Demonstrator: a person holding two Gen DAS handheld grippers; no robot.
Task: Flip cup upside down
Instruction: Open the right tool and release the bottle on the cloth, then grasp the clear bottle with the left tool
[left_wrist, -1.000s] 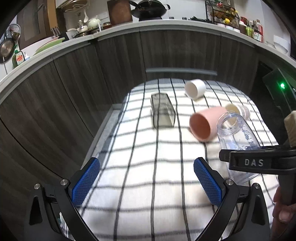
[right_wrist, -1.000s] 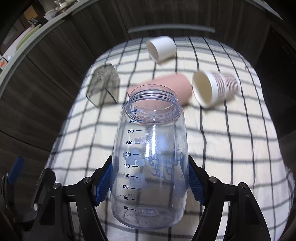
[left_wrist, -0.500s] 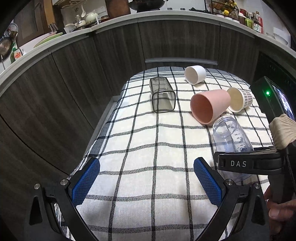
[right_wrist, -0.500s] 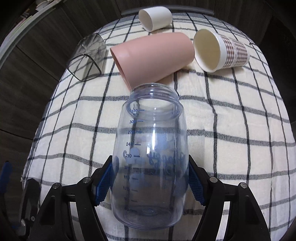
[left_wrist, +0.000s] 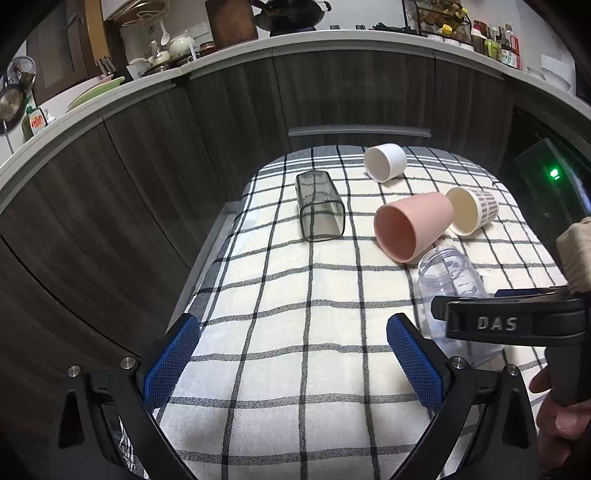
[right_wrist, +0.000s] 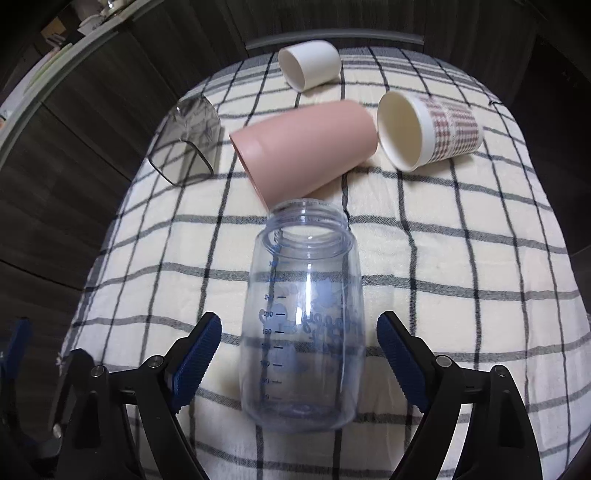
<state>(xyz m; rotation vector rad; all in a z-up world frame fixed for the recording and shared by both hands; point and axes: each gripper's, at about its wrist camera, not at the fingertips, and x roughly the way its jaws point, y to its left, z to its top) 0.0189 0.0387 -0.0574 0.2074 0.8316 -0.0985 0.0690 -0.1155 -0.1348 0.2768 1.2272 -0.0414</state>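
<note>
Clear bottle: lies on its side on the checked cloth, neck pointing away, base toward the camera, printed scale facing up. Sits between the fingers of the right gripper; the jaws stand spread, with a gap on each side of the bottle, holding nothing.

Left gripper: wide open, empty, above bare cloth; the bottle lies just right of its right finger.

Pink cup: on its side, its rim just beside the bottle's neck; contact cannot be told.

Patterned cup, white cup, smoky square glass: all on their sides, farther back.
</note>
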